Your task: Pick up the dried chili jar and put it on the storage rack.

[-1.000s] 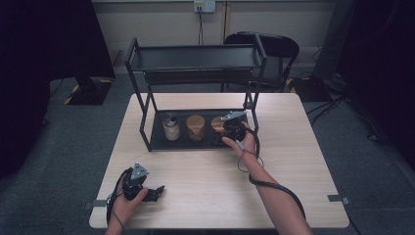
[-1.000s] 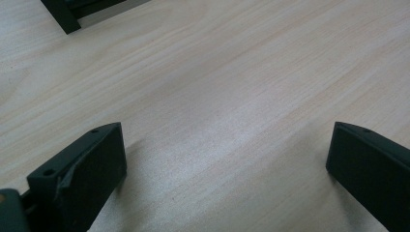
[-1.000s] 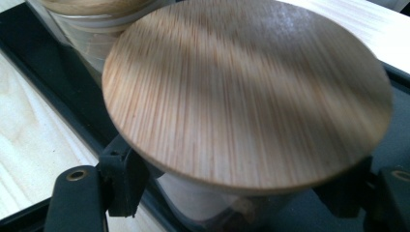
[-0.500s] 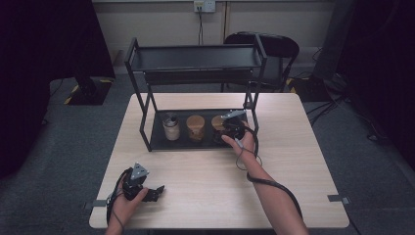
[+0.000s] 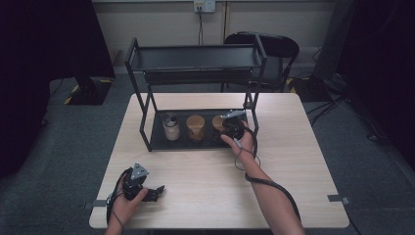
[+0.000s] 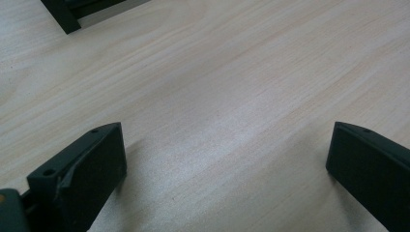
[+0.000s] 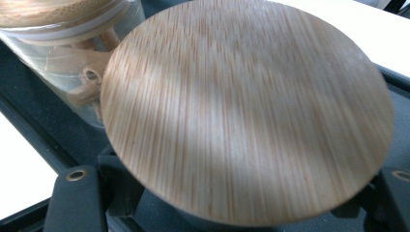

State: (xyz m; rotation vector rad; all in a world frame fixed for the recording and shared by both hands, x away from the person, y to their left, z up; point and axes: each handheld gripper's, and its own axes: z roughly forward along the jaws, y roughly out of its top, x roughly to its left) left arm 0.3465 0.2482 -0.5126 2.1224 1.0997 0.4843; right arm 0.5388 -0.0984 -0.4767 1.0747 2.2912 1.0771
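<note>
Right gripper clamped on wood-lidded jar, jar between its fingers on rack's lower tray; a second jar just beside. Left gripper fingers spread apart, bare table between them

Grey carpet floor, black chair

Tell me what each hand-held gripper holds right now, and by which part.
The right hand-held gripper is shut on the rightmost jar, clamped on its sides just under the wooden lid. The left hand-held gripper is open over the table, holding nothing.
</note>
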